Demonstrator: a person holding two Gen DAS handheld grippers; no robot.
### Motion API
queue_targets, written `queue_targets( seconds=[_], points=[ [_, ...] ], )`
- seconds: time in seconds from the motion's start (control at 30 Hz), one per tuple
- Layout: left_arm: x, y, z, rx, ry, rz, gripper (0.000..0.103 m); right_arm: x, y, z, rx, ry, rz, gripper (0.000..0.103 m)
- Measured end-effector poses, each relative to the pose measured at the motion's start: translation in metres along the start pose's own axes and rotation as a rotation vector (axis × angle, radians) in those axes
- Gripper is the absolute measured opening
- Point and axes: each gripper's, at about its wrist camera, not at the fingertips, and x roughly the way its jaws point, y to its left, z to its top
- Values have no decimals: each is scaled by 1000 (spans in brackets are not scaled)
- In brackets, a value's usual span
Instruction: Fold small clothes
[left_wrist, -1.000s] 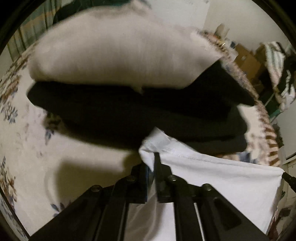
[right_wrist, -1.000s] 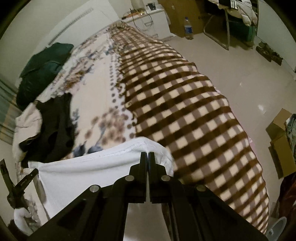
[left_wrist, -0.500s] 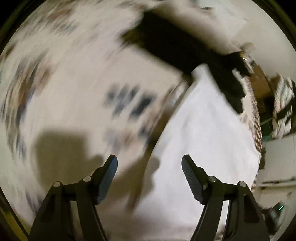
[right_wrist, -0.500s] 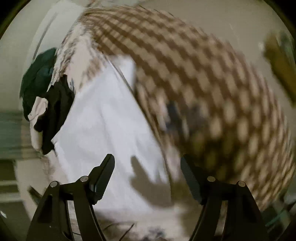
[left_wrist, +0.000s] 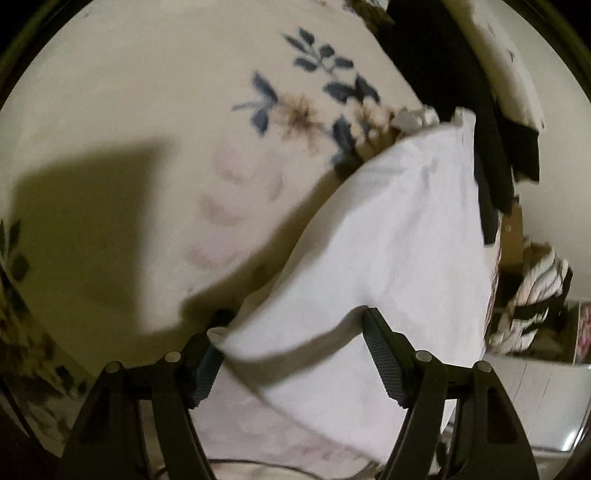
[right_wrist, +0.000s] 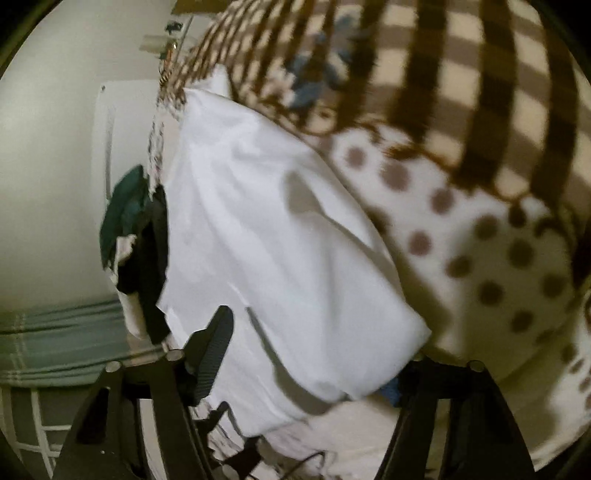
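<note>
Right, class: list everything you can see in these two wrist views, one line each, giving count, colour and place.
white garment: one, white, spread on the blanket, near edge between both grippers' fingers
blanket: one, cream with blue flowers, brown dots and checks, under everything
dark clothes: a pile, black, green and pale, beyond the garment
boxes: cardboard, brown, on the floor
left gripper: one, black, open around the garment's edge
right gripper: one, black, jaws closing around the garment's edge

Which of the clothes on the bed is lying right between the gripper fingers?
The white garment; its folded edge sits between both open grippers. The black clothes and dark green garment lie beyond its far side.
</note>
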Motion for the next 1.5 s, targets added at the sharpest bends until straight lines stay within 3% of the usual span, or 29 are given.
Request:
queue_targets(
  seconds=[0.07,0.17,0.2,0.23,0.3,0.33,0.5,0.63,0.77,0.9,0.97,1.03,1.17,1.2,1.23,1.27,1.4,1.5],
  points=[
    [-2,-6,2,-4,-29,-20,69,-2,6,1,-6,-16,35,52],
    [1,-21,0,33,-76,-32,57,-1,12,7,-12,-26,63,50],
    [4,-25,0,46,-85,-39,31,4,12,10,-2,-21,73,50],
    [7,-31,1,65,-91,-41,12,9,13,13,9,-16,78,50],
    [12,-43,2,99,-109,-45,9,14,9,18,33,-24,76,35],
    [11,-48,1,118,-128,-55,8,16,11,20,38,-31,51,15],
    [-29,-69,-9,215,-222,-82,6,2,32,15,-17,-43,25,8],
    [-57,-56,-24,189,-206,-82,6,-17,49,9,-62,-32,12,8],
    [-57,-37,-45,179,-147,-47,6,-51,42,4,-95,-4,-29,8],
    [-28,-1,-49,123,-39,7,12,-55,12,5,-50,39,-64,11],
    [-16,8,-42,95,-1,35,20,-48,-9,8,19,49,-72,22],
    [-14,9,-36,90,12,88,42,-47,-20,12,59,25,-67,31],
    [-27,10,-32,134,-24,176,69,-47,-43,10,203,-80,67,32],
    [-30,9,-32,156,-28,202,77,-50,-43,9,213,-110,79,31],
    [-32,8,-32,180,-29,235,83,-52,-42,7,217,-139,81,20],
    [-34,8,-31,202,-29,262,83,-52,-35,6,208,-157,73,12],
    [-48,13,-29,243,-44,304,83,-55,2,-1,124,-211,1,10],
    [-60,18,-26,291,-78,336,83,-55,76,-19,-168,-247,-141,9]
  ],
)
